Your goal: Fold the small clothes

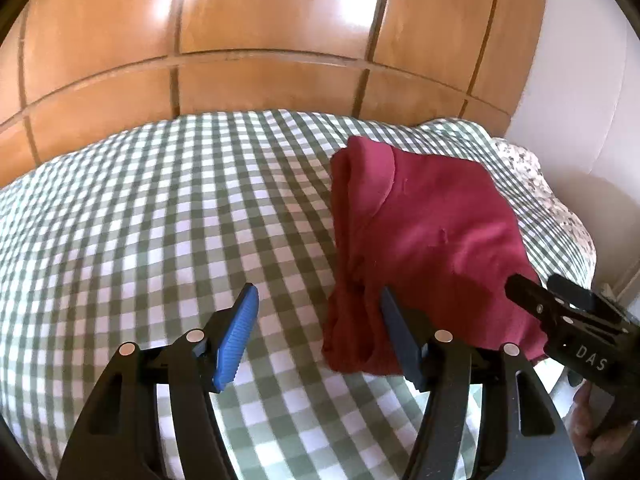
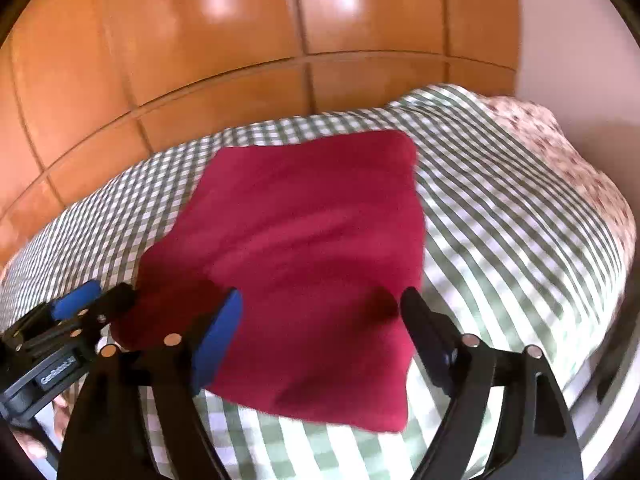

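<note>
A dark red garment [image 1: 432,240] lies folded into a rough rectangle on the green checked bedcover [image 1: 160,220]. My left gripper [image 1: 320,304] is open and empty, its right finger at the garment's near left edge. In the right wrist view the garment [image 2: 312,256] fills the middle. My right gripper [image 2: 320,304] is open and empty just above the garment's near part. The right gripper also shows in the left wrist view [image 1: 560,312] at the garment's near right corner. The left gripper shows in the right wrist view [image 2: 84,304] at the near left corner.
Orange wooden wardrobe doors [image 1: 260,40] stand behind the bed. A floral pillow [image 2: 560,160] lies at the bed's far right, by a white wall [image 2: 580,60]. The bed's right edge [image 2: 600,360] drops off close to my right gripper.
</note>
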Motion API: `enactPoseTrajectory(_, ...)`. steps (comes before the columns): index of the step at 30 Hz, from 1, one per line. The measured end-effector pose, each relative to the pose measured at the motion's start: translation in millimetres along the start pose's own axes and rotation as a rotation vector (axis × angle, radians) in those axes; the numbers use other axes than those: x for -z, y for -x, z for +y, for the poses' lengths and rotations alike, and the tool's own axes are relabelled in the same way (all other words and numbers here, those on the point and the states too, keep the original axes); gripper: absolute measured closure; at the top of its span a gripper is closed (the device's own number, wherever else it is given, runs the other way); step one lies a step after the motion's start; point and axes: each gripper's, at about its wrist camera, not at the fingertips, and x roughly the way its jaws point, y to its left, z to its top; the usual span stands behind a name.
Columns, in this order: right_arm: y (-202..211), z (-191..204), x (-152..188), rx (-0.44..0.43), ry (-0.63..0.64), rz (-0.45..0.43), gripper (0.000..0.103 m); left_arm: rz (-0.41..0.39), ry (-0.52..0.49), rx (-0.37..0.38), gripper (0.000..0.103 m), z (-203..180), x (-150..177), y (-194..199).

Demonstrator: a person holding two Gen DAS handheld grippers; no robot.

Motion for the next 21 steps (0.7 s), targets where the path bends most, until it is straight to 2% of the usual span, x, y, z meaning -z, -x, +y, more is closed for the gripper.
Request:
enactPoseTrajectory(3,5.5,-1.8,5.6,0.043,-0.031,0.003,0.02,-0.014,0.003,-0.026,0.041,0.5,3.3,10.5)
enactPoseTrajectory(6,10.4,-1.1,10.6,0.073,-0.037,0.001,0.018,-0.032,-0.003,-0.066,0.03,1.2,9.1,20.6)
enactPoseTrajectory(11,25.4,5.9,24.3,0.104,-0.036,-0.031,0.01,-0.039,0.022,-0.079,0.03,5.6,16.6,32.9)
enactPoseTrajectory(15,44.7,11.2,36.1,0.16,-0.036,-0.104,0.002,-0.051,0.033,-0.106,0.03,6.5,24.4,41.4)
enactPoseTrajectory(17,50.6,11.9,40.9,0.169,-0.049,-0.118,0.002,-0.062,0.038,-0.125,0.025,7.1,28.1,46.0)
enactPoseTrajectory(21,55.0,11.8,50.1,0.183,-0.07,-0.104,0.002,-0.074,0.049,-0.149,0.025,9.2,34.9,53.6)
